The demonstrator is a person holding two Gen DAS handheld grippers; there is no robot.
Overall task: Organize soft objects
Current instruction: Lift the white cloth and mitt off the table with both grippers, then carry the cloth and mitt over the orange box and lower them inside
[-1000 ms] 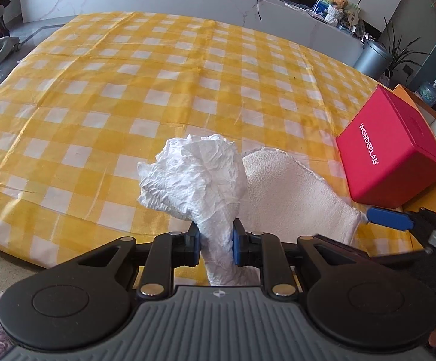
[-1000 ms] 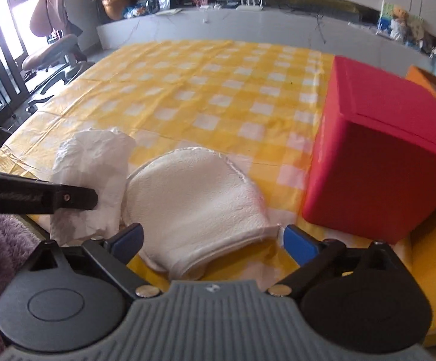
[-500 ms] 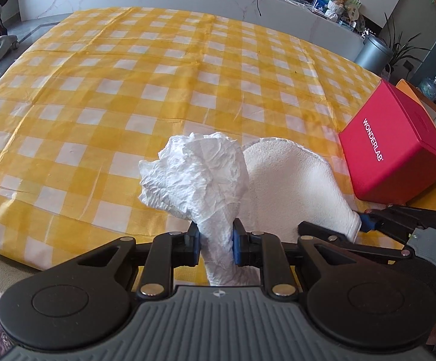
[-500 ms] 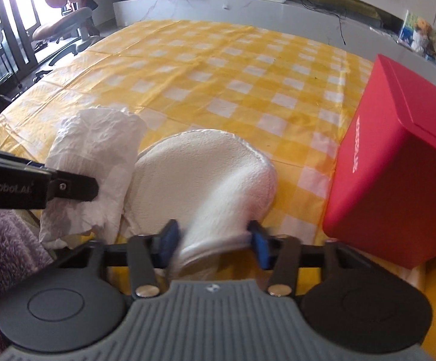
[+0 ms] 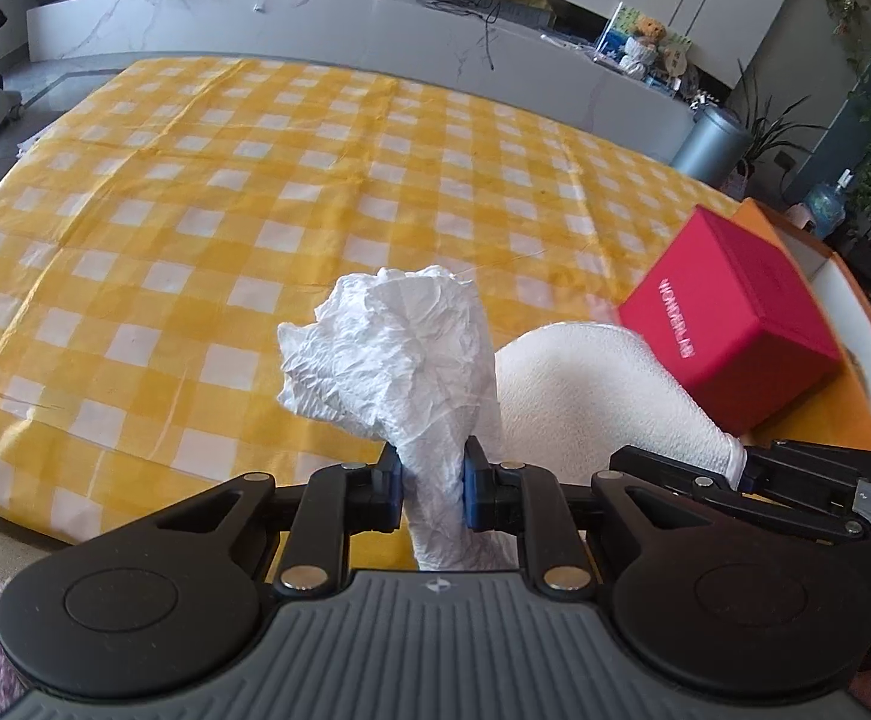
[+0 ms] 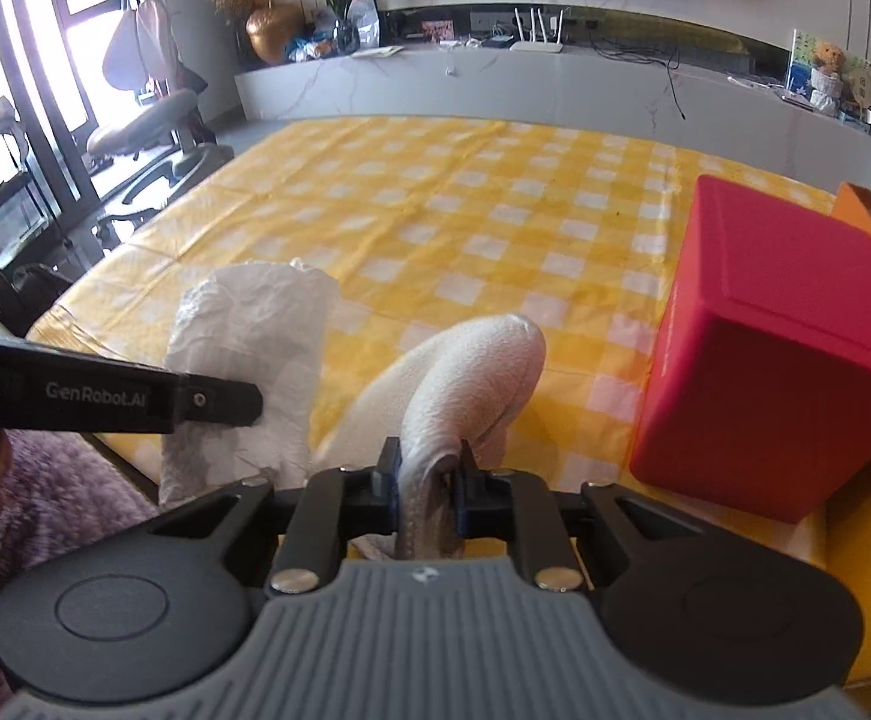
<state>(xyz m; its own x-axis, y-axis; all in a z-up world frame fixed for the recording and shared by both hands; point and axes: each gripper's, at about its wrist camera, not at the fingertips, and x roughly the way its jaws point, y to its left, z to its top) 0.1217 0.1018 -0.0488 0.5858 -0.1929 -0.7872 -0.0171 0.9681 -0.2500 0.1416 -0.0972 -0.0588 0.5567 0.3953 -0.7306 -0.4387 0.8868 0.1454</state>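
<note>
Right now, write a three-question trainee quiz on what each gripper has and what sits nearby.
1. True or false: the left gripper is shut on the crumpled white paper.
2. What is pinched in the right gripper? A) the red box B) the cream terry cloth C) nothing
3. Fill in: the red box stands on the ____ checked tablecloth.

Key: 1 true. 2 B, the cream terry cloth; its jaws have just been closing and now pinch it. 3 yellow.
</note>
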